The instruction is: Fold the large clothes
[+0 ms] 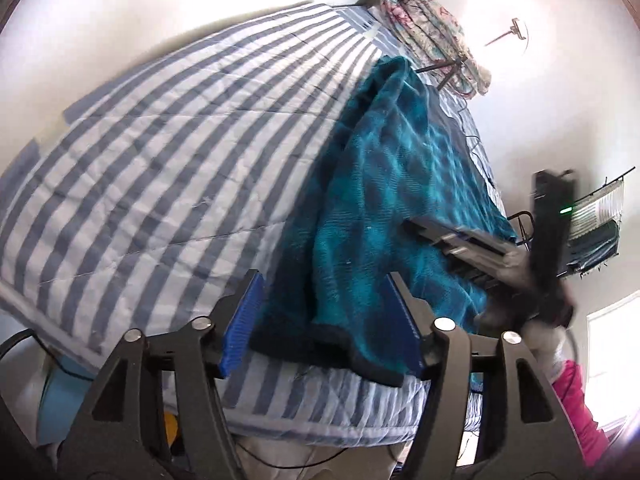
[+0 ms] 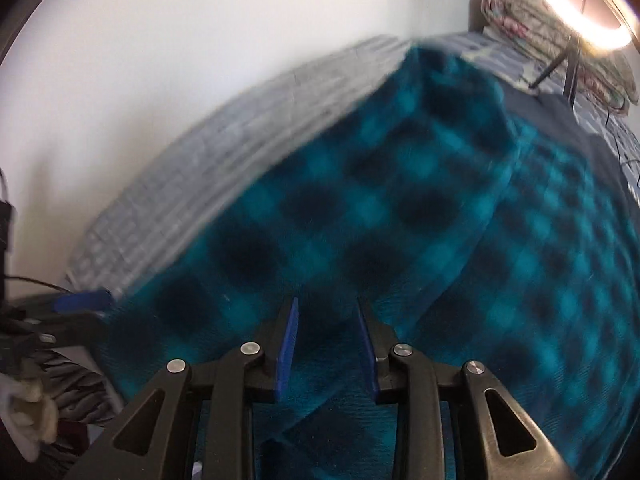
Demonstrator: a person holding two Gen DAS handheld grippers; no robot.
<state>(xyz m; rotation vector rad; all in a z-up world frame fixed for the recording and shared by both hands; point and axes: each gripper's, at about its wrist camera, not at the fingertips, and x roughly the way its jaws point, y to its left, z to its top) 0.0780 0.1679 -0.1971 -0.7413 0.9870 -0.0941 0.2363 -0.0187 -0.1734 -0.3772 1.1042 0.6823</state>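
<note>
Across the striped bed (image 1: pixel 168 152) lies the teal-and-black checked garment (image 1: pixel 384 184), spread lengthwise with its dark hem folded at the near edge of the mattress; the left gripper (image 1: pixel 320 320) hangs over that hem with jaws wide, blue pads clear of the cloth; the right gripper (image 2: pixel 326 340) hovers just above the checked fabric, jaws narrowly parted, nothing pinched between them; a rolled floral quilt (image 1: pixel 432 36) sits at the bed's far end; a ring light (image 2: pixel 580 4) glows beyond it.
</note>
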